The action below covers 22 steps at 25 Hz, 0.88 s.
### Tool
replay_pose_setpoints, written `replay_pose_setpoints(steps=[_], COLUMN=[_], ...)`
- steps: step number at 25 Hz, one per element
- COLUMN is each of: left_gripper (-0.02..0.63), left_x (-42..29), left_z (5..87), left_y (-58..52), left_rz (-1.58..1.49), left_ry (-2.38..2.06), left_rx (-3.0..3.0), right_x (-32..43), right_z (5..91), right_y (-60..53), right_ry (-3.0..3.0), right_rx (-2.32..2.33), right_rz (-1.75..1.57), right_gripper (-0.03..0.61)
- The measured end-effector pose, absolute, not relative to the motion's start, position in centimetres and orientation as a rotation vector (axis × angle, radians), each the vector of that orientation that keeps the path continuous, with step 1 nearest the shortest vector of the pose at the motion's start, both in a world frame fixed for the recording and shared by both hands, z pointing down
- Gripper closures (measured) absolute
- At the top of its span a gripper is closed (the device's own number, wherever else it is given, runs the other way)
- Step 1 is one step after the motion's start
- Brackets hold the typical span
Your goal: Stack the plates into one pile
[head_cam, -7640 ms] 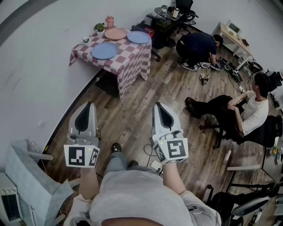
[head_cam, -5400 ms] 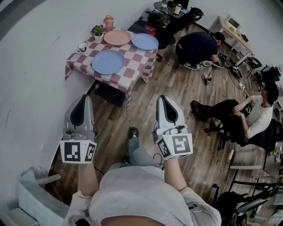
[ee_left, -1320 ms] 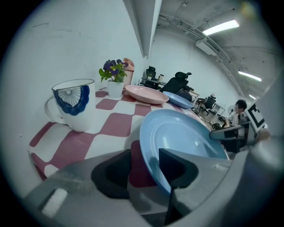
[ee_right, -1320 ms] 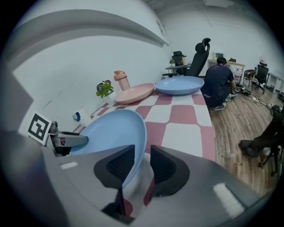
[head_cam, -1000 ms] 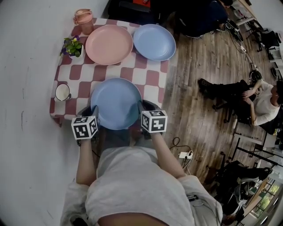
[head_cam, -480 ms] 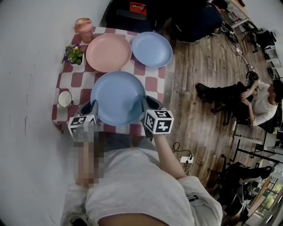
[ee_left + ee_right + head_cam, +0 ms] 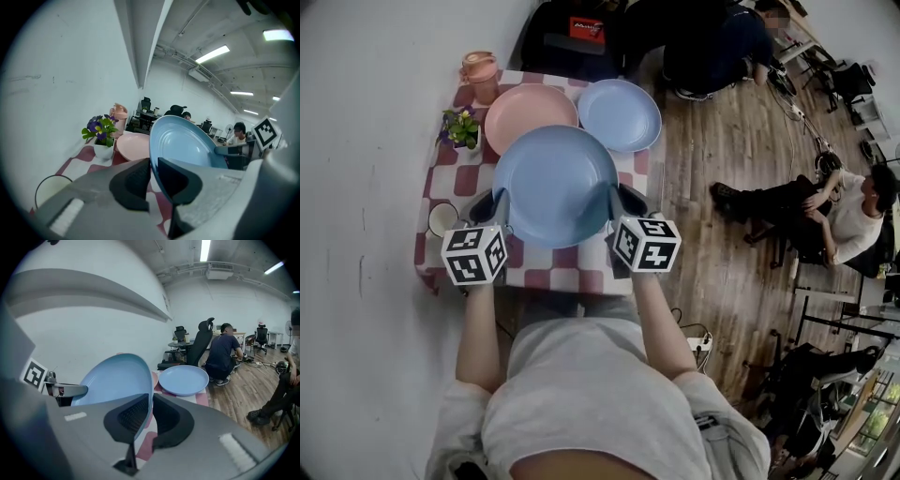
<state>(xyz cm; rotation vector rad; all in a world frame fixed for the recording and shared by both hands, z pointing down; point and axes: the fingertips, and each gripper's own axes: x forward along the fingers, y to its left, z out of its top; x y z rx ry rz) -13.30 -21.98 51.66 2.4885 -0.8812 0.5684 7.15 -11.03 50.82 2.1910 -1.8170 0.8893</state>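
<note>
Head view: large blue plate (image 7: pixel 555 183) held clear above checked table (image 7: pixel 546 270), nearer than pink plate (image 7: pixel 525 105) and second blue plate (image 7: pixel 623 112) lying there. Gripped at left rim by left gripper (image 7: pixel 494 208), at right rim by right gripper (image 7: pixel 623 202).

Left gripper view: narrow jaw gap, just closing further, clamped on the rim.

Right gripper view: narrow jaw gap, just closing, clamped on the opposite rim.

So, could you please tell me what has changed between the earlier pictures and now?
The near blue plate has been lifted off the checked tablecloth; the left gripper and right gripper, whose jaws have just been closing, are shut on its opposite rims. The pink plate, far blue plate, cup, flower pot and jug stayed put.
</note>
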Motion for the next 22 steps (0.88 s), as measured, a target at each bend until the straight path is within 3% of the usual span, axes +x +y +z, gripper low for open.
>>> replay_pose_setpoints(steps=[12,22], left_gripper=[0.557,0.550], left_x=[-10.7,-9.7], left_z=[48.2,51.1], left_y=[-26.6,-30.5], left_rz=[0.467,0.502], left_ry=[-0.948,-1.010], left_rx=[2.487,2.353], right_x=[10.1,11.8], right_z=[46.0,47.5], right_y=[-16.6,-22.4], right_ry=[-1.851,-1.866], right_rx=[2.165,2.045], right_rz=[0.742,0.766], right_gripper=[0.549,0.551])
